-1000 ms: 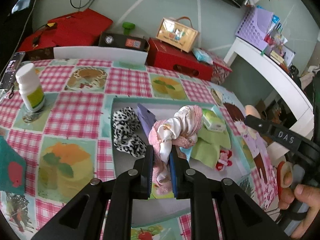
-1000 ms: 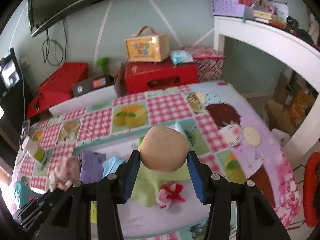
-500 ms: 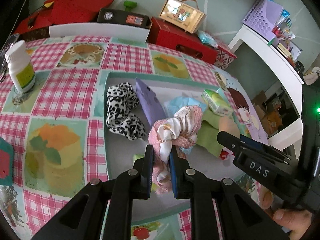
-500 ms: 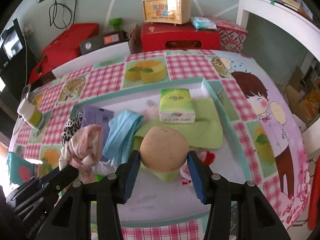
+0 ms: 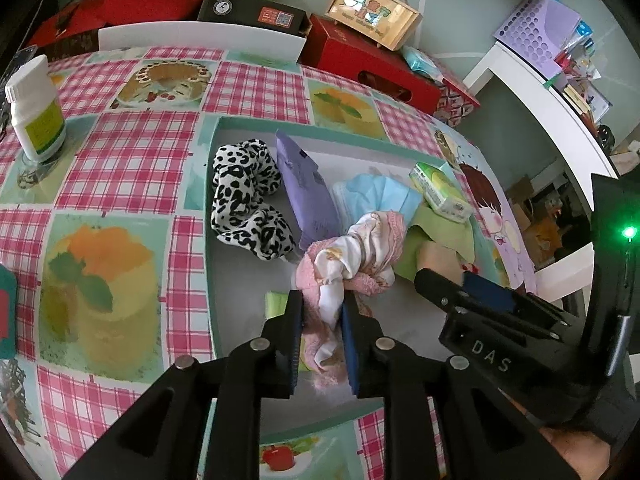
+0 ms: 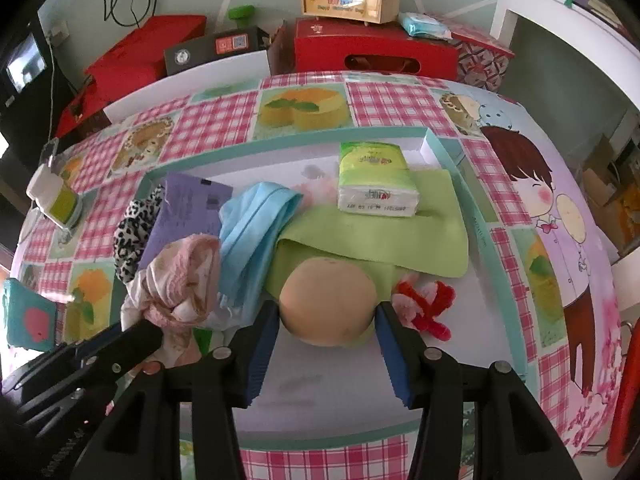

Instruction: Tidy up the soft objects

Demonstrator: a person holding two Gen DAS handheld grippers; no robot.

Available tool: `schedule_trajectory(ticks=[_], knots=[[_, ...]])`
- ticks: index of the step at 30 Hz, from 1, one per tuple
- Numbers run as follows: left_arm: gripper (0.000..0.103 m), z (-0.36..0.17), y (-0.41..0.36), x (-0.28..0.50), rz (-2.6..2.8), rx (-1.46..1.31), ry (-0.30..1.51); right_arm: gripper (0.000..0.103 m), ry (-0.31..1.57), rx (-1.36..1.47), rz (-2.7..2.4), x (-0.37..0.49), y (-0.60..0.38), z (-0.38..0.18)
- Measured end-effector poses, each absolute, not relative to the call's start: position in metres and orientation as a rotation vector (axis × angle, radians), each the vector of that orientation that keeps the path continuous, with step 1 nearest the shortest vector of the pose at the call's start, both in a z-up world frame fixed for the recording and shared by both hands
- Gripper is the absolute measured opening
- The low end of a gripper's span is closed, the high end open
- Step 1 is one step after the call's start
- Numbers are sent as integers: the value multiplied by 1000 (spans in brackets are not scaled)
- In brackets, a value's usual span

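Left wrist view: the left gripper (image 5: 322, 312) has its fingers pinched tight on a pink-and-white cloth bundle (image 5: 352, 252), held over the white tray (image 5: 248, 280); beside it in the tray lie a leopard-print scrunchie (image 5: 244, 200), a purple packet (image 5: 306, 192) and a blue face mask (image 5: 380, 194). Right wrist view: the right gripper (image 6: 326, 324) is clamped, fingers wide apart, on a tan foam ball (image 6: 328, 302), which sits over the green cloth (image 6: 384, 240); a tissue pack (image 6: 376, 184) rests on that cloth; a red-and-pink bow (image 6: 426, 304) lies just beside the ball.
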State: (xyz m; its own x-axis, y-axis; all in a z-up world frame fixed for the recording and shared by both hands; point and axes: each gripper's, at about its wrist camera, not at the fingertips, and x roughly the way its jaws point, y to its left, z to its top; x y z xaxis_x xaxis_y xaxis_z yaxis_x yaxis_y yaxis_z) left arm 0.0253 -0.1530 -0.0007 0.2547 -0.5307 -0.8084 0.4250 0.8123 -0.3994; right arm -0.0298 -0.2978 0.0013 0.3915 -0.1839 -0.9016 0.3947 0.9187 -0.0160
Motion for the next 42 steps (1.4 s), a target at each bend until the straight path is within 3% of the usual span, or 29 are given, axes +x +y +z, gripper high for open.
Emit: schedule_trajectory(ticks=[4,10,13,18,20,24,30,32,39,42], knots=[[29,2,-150,25,-658,-118,1138,59,1110,198,-369,-30,-296,3],[33,15,-145,23,-682,-126,1102,59,1081,185,-374,-32,-294,13],[42,23,-141,20,-693,-129,1069,59,1059,180,-380,-33,-294,20],[46,33,-134,22,-624,-97,1020,59,1033,164,-377,-32,-289,29],[54,35,-128,25,-560,-82,1003,59,1038,159,-372,-31,-288,28],[61,28,-116,35,-420,-42,1020,60,1054,144,-359,-27,-283,23],[67,4,-99,47,-300,-45,1133,71,1060,119,-344,-24,-274,20],[78,-2,-95,50,-274,-54,1156,76,1067,112,-343,-23,-272,18],[88,-2,-90,49,-220,-53,1122,86,1067,111,-340,-20,-270,16],[89,-3,-86,53,-208,-67,1113,101,1062,120,-340,-20,-272,15]])
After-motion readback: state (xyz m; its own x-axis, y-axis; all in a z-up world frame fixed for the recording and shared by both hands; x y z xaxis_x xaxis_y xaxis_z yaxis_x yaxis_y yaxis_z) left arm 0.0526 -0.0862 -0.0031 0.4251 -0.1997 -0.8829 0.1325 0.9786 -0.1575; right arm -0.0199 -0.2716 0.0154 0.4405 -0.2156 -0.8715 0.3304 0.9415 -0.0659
